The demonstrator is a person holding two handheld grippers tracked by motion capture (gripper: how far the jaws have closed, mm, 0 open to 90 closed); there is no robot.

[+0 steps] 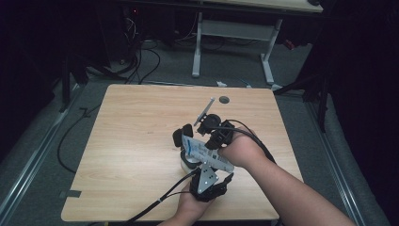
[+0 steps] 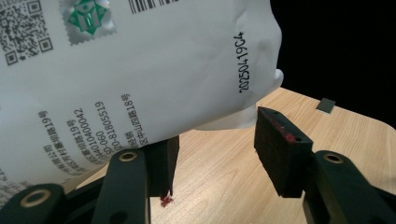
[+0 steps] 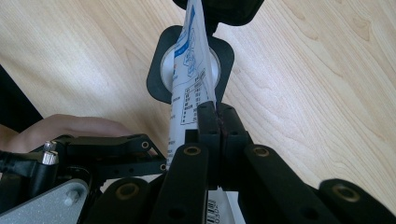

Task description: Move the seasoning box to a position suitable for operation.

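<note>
White pouch (image 3: pixel 189 74) in right gripper (image 3: pixel 218 116)

Smooth pale wood-grain table (image 1: pixel 131 141), glossy white printed plastic pouch (image 2: pixel 154 70), matt black gripper pads (image 2: pixel 280 149)

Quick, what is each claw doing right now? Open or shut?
Left claw: open, its jaws apart under the white pouch, not pinching it.
Right claw: shut on the white pouch, holding it over the table.
</note>
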